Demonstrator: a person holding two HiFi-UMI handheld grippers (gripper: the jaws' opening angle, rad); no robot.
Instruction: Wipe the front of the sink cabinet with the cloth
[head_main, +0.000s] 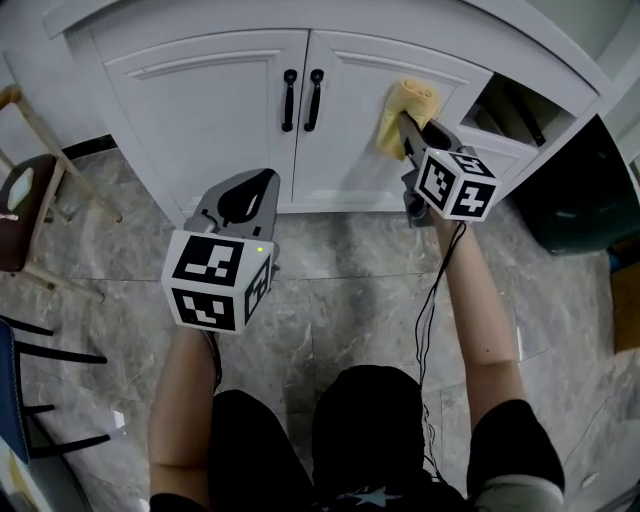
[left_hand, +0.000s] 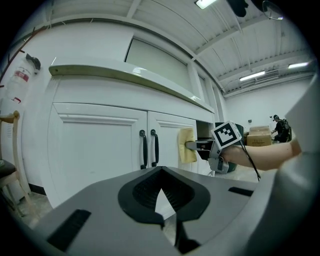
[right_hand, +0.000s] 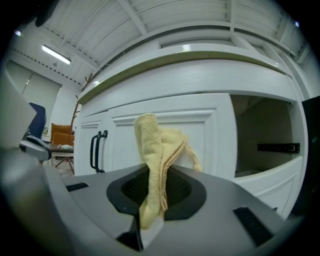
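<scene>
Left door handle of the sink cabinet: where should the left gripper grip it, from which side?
Likely mid-bar on the left handle, the left gripper coming from the front, jaws straddling it sideways. It is a slim upright bar standing off the door; the right handle sits close, so clearance looks tight.

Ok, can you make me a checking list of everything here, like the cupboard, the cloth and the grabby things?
Surface: white sink cabinet front, both doors shut, two black handles.
Job's things: yellow cloth against the right door.
Clutter: nothing seen.
Grippers: right hand-held gripper shut on the cloth; left hand-held gripper jaws together, empty, away from the cabinet.
Cables: black cable hanging from the right hand-held gripper beside the forearm.
Surroundings: grey tiled floor; chair at left; open compartment at the cabinet's right.
</scene>
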